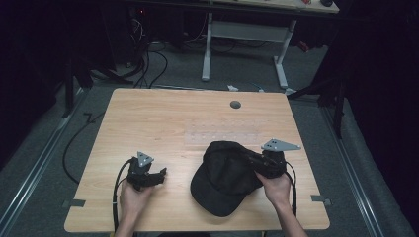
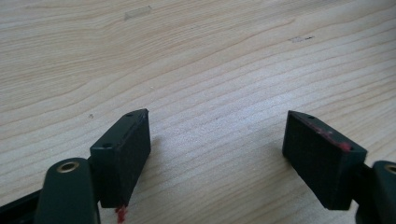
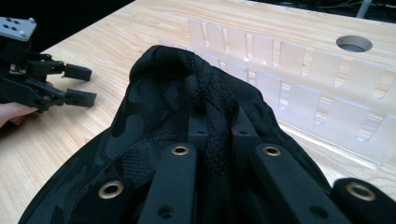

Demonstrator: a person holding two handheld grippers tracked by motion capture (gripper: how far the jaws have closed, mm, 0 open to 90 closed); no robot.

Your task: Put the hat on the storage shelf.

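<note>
On a pale wood-grain table (image 1: pixel 148 118), a black mesh-and-camouflage cap (image 1: pixel 225 177) lies at five o'clock, soft, light, likely to sag. The right gripper (image 3: pixel 219 135) is clamped on its bunched crown fabric; the stiffer brim looks the surer hold. At seven o'clock, the left gripper (image 2: pixel 217 154) stands apart, empty.

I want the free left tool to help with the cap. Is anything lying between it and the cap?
Nothing visible. Bare wooden table lies between the open left tool and the black cap, which the right tool pinches at its mesh side.
</note>
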